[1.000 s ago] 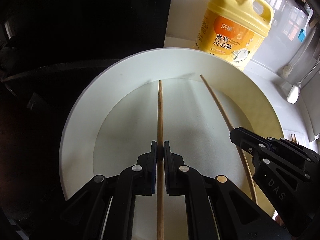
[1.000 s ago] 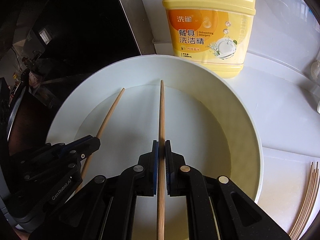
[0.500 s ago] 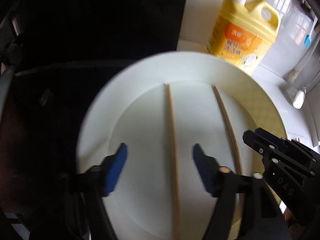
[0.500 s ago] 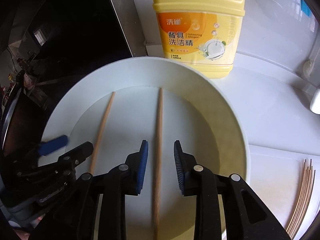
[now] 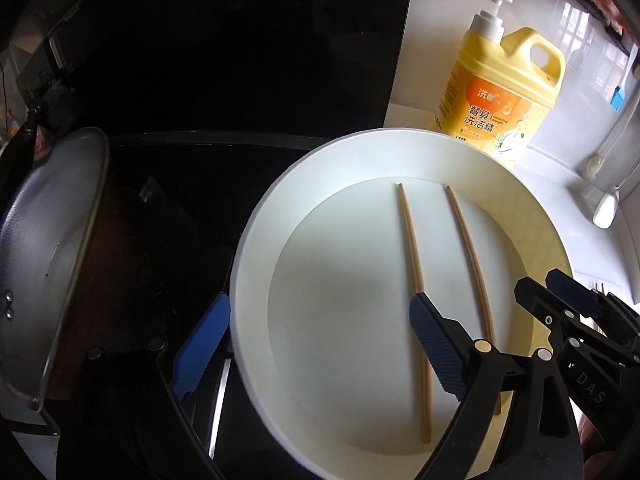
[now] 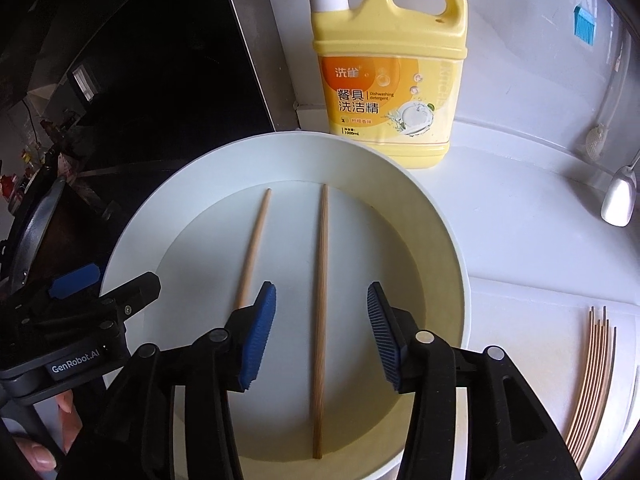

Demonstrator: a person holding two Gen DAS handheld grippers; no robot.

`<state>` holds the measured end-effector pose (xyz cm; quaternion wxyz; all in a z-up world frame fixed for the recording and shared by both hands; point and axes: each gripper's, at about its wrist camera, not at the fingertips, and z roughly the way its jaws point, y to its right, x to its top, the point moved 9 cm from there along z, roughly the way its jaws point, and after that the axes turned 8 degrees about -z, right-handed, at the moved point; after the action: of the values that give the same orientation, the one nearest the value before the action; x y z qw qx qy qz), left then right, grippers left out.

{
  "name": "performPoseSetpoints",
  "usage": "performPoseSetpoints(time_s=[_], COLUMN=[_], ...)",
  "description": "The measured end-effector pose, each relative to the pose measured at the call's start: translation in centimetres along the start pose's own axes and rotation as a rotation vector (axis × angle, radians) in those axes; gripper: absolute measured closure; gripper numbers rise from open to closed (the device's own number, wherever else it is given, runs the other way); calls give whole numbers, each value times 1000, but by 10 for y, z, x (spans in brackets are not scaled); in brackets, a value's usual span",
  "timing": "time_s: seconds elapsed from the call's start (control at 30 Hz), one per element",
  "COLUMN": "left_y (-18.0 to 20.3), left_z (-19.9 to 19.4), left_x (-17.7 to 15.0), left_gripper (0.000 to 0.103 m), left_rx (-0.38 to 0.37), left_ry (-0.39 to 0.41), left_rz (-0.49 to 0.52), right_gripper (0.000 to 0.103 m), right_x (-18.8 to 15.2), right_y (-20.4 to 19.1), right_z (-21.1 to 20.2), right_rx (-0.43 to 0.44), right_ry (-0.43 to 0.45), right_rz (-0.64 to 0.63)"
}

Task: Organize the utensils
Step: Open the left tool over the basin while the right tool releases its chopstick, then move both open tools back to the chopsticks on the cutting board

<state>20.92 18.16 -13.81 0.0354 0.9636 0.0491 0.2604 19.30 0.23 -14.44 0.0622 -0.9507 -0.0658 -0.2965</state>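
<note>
The left tongs [image 5: 320, 344] have just been opening and stand wide apart, empty. The left chopstick [image 5: 412, 280] lies in the smooth white plate [image 5: 256, 264] just right of them, running near to far. The right tongs [image 6: 322, 336] have just been opening too, straddling the slim wooden right chopstick [image 6: 320, 280] without touching. More sticks [image 6: 592, 380] wait on the table, far right.

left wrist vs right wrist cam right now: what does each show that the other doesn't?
Left wrist only: a metal pan at the left.
Right wrist only: a bundle of spare chopsticks on the counter, and fingers bottom left.
Both: two chopsticks lying apart in the white plate, the yellow detergent bottle, a white spoon, and both grippers with jaws open, holding nothing.
</note>
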Motion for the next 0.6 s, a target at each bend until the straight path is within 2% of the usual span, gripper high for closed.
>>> performPoseSetpoints(time_s=[0.6], left_y=[3], left_z=[-34], left_x=[-23], left_gripper=[9], left_rx=[-11], left_ry=[43], left_rz=[24], right_gripper=[42], right_x=[-31], right_y=[4], right_z=[-59], right_rx=[-74], right_ry=[38], right_rz=[46])
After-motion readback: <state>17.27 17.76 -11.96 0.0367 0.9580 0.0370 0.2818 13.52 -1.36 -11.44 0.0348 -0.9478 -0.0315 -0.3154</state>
